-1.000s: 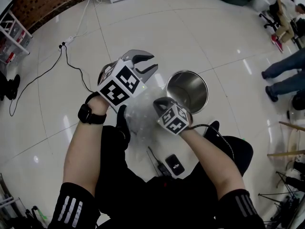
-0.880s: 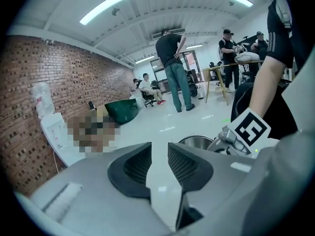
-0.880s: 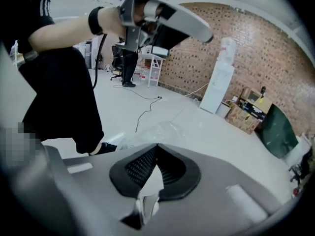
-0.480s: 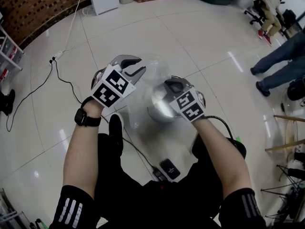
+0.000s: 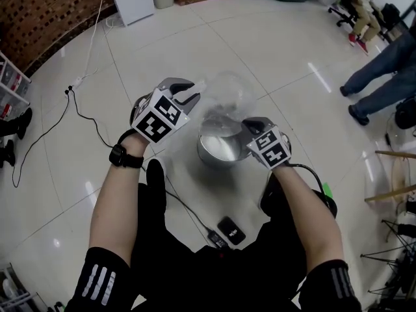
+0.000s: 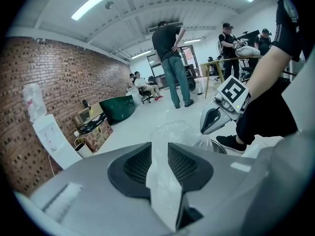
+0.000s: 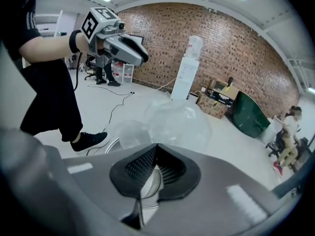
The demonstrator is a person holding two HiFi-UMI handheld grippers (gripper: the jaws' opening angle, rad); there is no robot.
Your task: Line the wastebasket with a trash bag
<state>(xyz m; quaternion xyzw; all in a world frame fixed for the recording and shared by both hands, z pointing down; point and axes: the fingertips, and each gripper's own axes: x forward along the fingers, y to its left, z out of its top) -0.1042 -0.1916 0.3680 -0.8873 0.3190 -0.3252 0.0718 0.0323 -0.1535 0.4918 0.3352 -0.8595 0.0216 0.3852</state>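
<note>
A person stands over a steel wastebasket on the white tiled floor at the centre of the frame, with a clear trash bag ballooned just above its rim. The left claw is clamped on a fold of the bag. The right claw, jaws together, pinches the film at the opposite side.
</note>
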